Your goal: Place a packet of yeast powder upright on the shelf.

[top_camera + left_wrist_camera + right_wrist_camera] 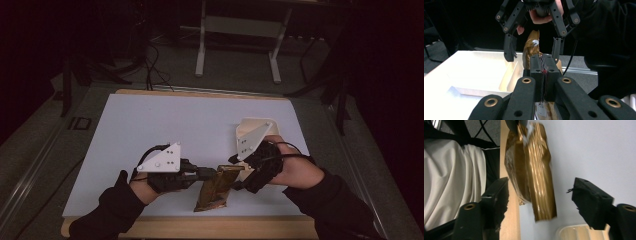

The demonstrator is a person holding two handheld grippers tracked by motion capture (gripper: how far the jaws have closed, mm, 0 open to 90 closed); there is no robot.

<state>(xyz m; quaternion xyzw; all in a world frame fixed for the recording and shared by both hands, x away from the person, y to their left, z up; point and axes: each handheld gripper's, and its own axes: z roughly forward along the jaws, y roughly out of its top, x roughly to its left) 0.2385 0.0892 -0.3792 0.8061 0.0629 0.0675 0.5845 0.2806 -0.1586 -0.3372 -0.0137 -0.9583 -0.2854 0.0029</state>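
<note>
Table [150, 130]: I see its near edge just beside the packet, so a drop can go over this edge.
Tray [250, 127]: it stands behind my right hand; a wide swing can knock it.
Gold packet [215, 187]: it hangs over the near part of the table, pinched at one end only; I think the foil can tear or slip out.
Left tongs [543, 72]: closed tight on the packet edge.
Right tongs [541, 197]: apart around the packet, not pressing; a crooked closing can crush it.

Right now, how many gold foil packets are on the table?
1. The crinkled gold foil packet sits at the near table edge between both hands, its top pinched in the shut left claw. The open right claw straddles it. The white tray could hide more.
</note>
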